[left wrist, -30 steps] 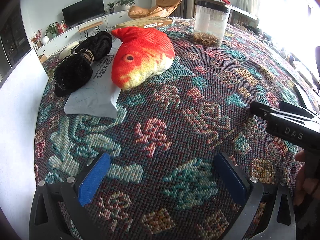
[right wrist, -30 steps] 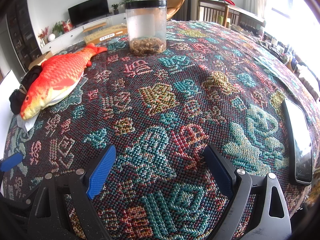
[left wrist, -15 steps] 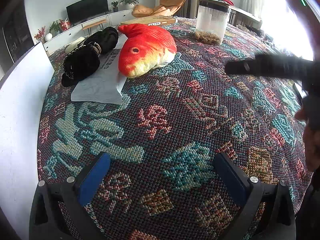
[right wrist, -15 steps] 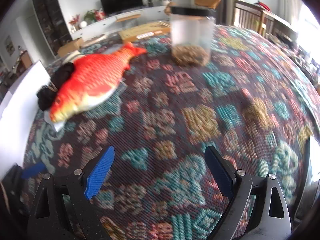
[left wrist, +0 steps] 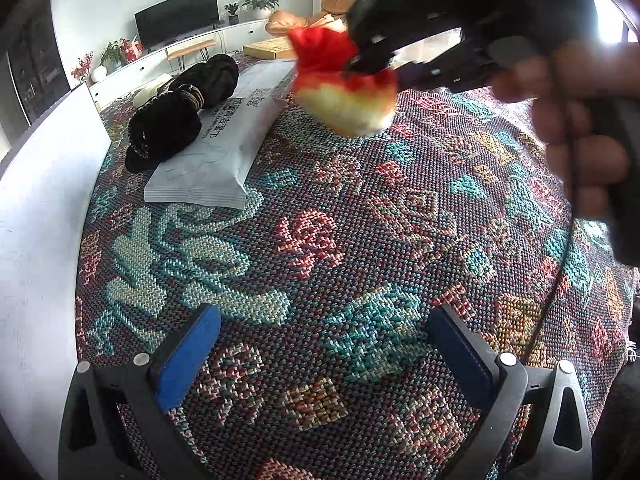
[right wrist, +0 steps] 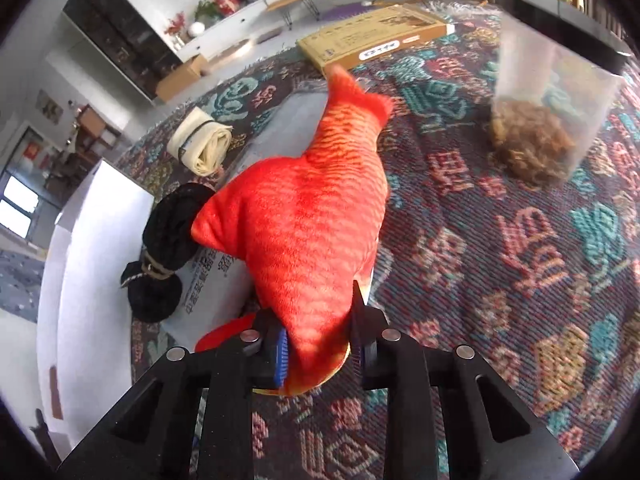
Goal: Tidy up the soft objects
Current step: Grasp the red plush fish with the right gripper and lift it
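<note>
A red-orange plush fish (right wrist: 312,232) fills the middle of the right wrist view, its head end pinched between the blue pads of my right gripper (right wrist: 318,350), which is shut on it. In the left wrist view the same plush fish (left wrist: 344,88) shows far across the table, under the black body of the right gripper (left wrist: 372,64) and a hand. My left gripper (left wrist: 324,356) stands open low over the patterned cloth, nothing between its pads. A black rolled soft bundle (left wrist: 180,108) lies on a grey wipes packet (left wrist: 224,136).
A white box wall (left wrist: 36,216) runs along the left edge. A cream rolled cloth (right wrist: 202,142), a flat cardboard box (right wrist: 372,42) and a clear jar (right wrist: 548,120) with brown filling stand further off on the woven tablecloth (left wrist: 360,240).
My right gripper swung left across the table to the fish and shut on its head end. The left gripper stayed where it was, still open.
</note>
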### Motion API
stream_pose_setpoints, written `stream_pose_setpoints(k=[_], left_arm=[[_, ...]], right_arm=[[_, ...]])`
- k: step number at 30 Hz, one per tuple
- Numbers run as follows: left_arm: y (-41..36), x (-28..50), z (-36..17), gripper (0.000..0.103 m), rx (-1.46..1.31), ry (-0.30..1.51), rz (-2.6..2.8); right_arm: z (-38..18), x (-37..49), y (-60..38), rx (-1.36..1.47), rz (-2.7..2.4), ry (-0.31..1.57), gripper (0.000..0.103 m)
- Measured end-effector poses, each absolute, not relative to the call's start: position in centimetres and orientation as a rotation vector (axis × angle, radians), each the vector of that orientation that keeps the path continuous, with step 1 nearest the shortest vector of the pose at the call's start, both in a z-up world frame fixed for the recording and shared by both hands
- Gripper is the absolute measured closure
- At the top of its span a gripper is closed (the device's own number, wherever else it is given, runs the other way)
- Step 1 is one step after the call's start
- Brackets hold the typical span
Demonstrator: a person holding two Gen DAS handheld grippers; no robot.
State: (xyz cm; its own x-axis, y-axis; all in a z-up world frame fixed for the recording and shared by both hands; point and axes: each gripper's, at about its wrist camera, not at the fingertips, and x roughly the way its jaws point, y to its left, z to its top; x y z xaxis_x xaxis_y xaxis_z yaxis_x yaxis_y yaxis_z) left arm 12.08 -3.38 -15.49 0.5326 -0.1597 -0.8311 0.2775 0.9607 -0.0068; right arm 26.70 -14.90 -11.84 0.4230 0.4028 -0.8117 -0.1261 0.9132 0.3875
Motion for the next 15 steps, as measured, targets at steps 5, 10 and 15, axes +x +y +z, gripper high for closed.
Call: stream_pose_setpoints(k=[5, 10, 15], left_arm=[[-3.4, 12.1, -15.5, 0.000, 0.134, 0.976, -0.259], [-3.6, 12.1, -15.5, 0.000, 0.136, 0.978, -0.256], [-3.9, 13.5, -14.9, 0.000, 0.185, 1.074, -0.288]], right_arm=[[-6.3, 19.0, -19.1, -0.012, 0.201, 0.999, 0.076], [-11.1, 15.1, -21.9, -0.082, 0.042, 1.056, 0.075], [-13.4, 11.5, -23.4, 0.125, -0.009, 0.897, 0.069]])
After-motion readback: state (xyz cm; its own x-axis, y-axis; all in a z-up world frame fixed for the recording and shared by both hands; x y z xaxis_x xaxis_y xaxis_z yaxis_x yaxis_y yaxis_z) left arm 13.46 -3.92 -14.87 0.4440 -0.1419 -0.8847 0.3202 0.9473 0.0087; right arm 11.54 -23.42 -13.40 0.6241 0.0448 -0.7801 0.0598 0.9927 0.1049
